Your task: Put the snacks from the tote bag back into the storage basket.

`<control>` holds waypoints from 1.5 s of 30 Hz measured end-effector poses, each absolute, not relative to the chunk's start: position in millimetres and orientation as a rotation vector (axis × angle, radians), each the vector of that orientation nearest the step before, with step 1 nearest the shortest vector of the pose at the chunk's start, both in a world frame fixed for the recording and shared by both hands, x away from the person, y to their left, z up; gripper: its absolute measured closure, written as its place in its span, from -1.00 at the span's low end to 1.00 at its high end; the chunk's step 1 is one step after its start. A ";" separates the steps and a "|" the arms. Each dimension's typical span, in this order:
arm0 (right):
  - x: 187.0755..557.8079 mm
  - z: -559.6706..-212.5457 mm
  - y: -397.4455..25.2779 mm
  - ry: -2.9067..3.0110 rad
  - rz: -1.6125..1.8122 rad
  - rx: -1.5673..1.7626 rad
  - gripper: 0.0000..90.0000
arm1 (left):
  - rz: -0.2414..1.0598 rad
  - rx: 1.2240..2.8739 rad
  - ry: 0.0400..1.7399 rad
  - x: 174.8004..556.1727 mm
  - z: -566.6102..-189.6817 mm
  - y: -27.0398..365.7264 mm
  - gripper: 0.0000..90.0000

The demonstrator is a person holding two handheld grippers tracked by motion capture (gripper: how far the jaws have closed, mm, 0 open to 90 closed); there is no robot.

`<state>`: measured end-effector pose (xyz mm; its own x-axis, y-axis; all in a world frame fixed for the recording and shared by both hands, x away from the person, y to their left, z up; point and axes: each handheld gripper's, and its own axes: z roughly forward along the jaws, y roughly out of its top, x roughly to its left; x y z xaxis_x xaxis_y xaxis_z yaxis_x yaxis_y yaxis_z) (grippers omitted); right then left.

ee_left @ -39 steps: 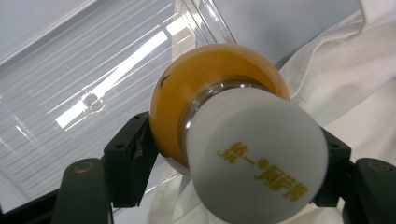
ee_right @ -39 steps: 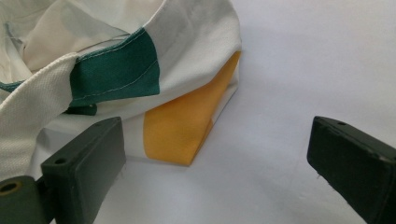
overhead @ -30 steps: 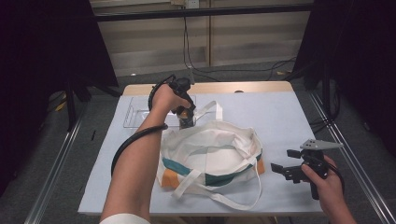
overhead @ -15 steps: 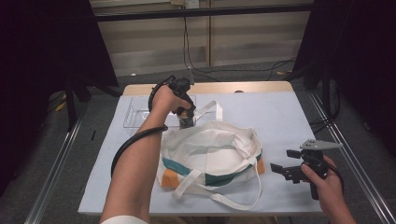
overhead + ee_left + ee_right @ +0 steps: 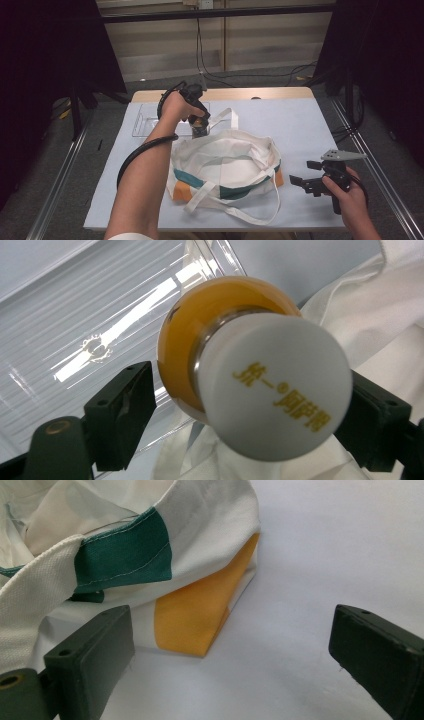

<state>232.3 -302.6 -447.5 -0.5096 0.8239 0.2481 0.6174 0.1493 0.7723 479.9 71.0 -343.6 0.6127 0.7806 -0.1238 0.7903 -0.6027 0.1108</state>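
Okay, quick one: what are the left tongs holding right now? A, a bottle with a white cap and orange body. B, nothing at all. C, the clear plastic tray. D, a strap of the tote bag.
A: in the left gripper view the left tongs close on a bottle with an orange body and a white printed cap, above the clear tray and the tote bag.

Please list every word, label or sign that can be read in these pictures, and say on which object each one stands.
"統一" followed by a small ® mark: gold print on the white cap of the orange bottle between the jaws of the left gripper.
A second gold line of Chinese characters below it on the same cap: it seems to read "阿薩姆", but it is too blurred to be sure.
The tote bag carries no readable text.
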 end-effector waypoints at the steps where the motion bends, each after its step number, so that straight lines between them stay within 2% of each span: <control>1: 232.3 -447.5 -302.6 2.193 1.289 1.412 -0.91 | -0.099 2.661 1.338 478.5 -343.4 70.7 -0.63; 45: 233.6 -449.4 -299.1 2.201 1.282 1.414 -0.91 | -0.109 2.636 1.316 454.4 -325.9 101.1 -0.80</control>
